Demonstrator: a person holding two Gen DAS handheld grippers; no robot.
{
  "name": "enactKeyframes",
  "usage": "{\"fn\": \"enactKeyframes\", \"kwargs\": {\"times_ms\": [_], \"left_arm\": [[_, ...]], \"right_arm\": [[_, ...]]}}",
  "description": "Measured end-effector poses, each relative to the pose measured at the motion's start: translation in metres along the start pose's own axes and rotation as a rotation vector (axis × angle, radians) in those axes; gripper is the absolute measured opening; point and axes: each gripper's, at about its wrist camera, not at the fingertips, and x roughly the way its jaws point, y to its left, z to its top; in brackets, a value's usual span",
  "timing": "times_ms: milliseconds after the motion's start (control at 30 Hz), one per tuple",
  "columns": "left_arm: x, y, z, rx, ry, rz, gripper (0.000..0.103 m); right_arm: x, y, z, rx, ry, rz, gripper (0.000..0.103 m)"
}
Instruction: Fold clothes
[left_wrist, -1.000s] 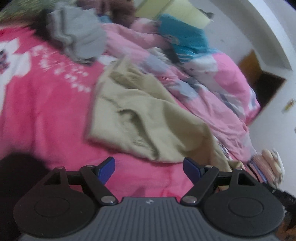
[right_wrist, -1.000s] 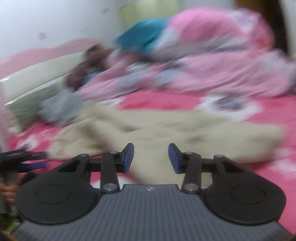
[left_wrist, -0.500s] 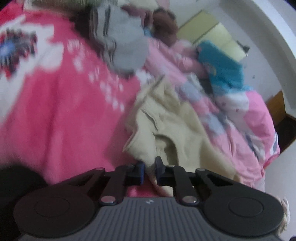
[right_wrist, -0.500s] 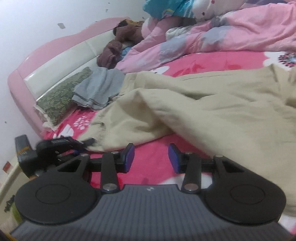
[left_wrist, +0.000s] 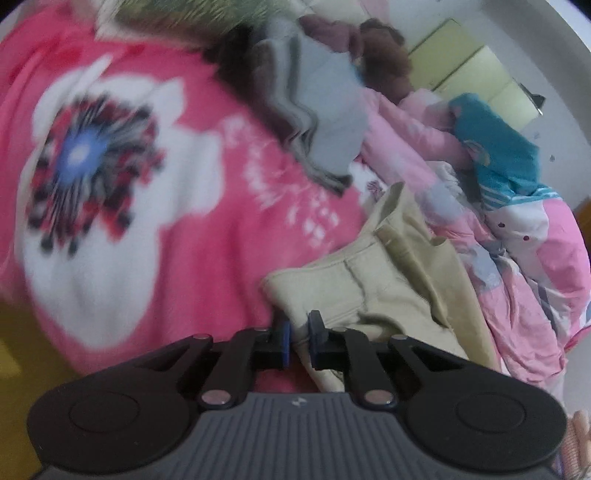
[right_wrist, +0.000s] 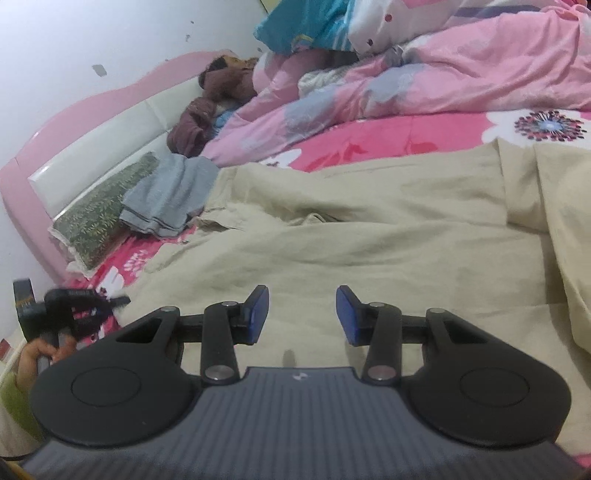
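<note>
Left gripper (left_wrist: 298, 341) pinched tight on beige trousers (left_wrist: 373, 291) waistband corner, lower centre; right gripper (right_wrist: 301, 314) part open, empty, over trousers on pink bedsheet (right_wrist: 388, 138)

Beige trousers (right_wrist: 369, 236); pink sheet (left_wrist: 184, 258) with white flowers; grey garment (right_wrist: 166, 199); green leafy pillow (right_wrist: 99, 214); teal cloth (left_wrist: 495, 151).

Motion blur smears the flower print (left_wrist: 85, 155) on the pink bedsheet (left_wrist: 207, 236). The beige trousers (right_wrist: 369, 236) run past the frame's right edge. The hand (right_wrist: 35, 356), perhaps gripping a handle, is partly hidden.
</note>
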Motion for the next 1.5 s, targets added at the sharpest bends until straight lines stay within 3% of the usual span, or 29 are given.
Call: {"fn": "enactKeyframes", "kwargs": {"times_ms": [167,267,367,467,567,700,867,1000,1133,1300,1433,1500], "left_arm": [[-0.003,-0.003,0.0,0.086,-0.023,-0.019,0.014],[-0.017,0.002,0.006,0.089,-0.05,-0.037,0.026],[-0.038,0.004,0.01,0.109,-0.144,0.001,0.042],[-0.042,-0.01,0.021,0.187,-0.187,0.005,0.05],[-0.027,-0.025,0.029,0.246,-0.152,-0.012,0.061],[-0.005,-0.032,0.029,0.281,-0.081,0.003,0.062],[-0.006,-0.014,0.019,0.277,-0.064,-0.024,0.062],[-0.017,0.001,0.013,0.276,-0.082,-0.077,0.067],[-0.014,0.021,0.02,0.157,-0.038,-0.164,0.066],[-0.006,0.028,0.026,0.09,-0.029,-0.225,0.059],[0.001,0.026,0.024,0.105,-0.017,-0.21,0.053],[0.002,0.025,0.023,0.107,-0.016,-0.199,0.048]], "right_arm": [[0.017,0.002,0.026,-0.076,0.03,-0.008,0.04],[0.033,0.018,0.052,-0.162,0.027,0.017,0.04],[0.052,0.038,0.08,-0.262,0.021,0.049,0.041],[0.088,0.067,0.109,-0.362,0.041,0.113,0.041],[0.134,0.099,0.131,-0.458,0.082,0.172,0.042],[0.201,0.147,0.149,-0.63,0.142,0.217,0.047],[0.293,0.171,0.179,-0.813,0.191,0.17,0.055],[0.366,0.151,0.232,-0.7,0.227,0.208,0.059],[0.431,0.133,0.263,-0.564,0.354,0.291,0.067],[0.474,0.132,0.257,-0.55,0.496,0.344,0.069],[0.488,0.132,0.245,-0.554,0.562,0.351,0.069],[0.491,0.135,0.239,-0.561,0.584,0.355,0.061]]}}
